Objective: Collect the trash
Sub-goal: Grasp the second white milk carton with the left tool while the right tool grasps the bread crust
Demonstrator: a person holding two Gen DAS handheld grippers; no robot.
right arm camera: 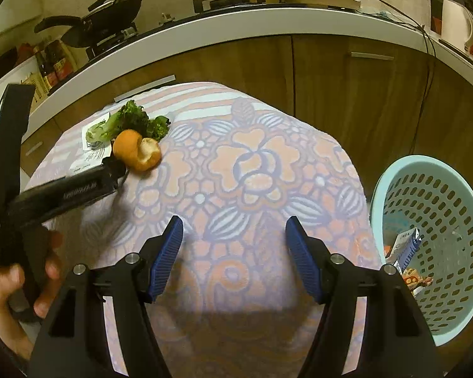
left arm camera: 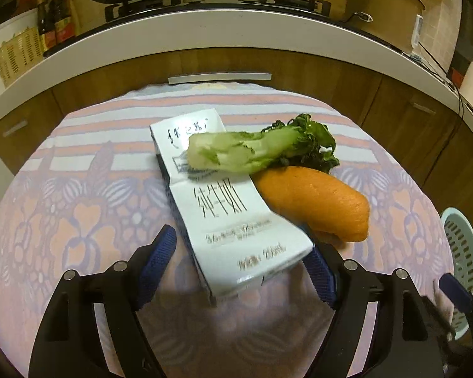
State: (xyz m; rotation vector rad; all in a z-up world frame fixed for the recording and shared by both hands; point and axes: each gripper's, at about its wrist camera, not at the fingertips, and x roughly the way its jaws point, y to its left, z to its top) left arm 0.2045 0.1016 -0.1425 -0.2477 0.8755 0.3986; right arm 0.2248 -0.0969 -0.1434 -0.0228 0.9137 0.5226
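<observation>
One milk carton (left arm camera: pixel 227 208), between open fingers (left arm camera: pixel 159 258)

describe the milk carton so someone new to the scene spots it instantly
On the floral cloth-covered table before the kitchen counter, three items cluster. The carton is the flat white box with black print, lying under the leafy green, beside the orange peel; it is the only boxy, printed one.

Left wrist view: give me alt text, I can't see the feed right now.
Open left tongs straddle the near end of a white milk carton lying on a floral tablecloth. A leafy green rests across the carton's far end, with an orange peel beside it at right. A teal basket shows at far right.
</observation>
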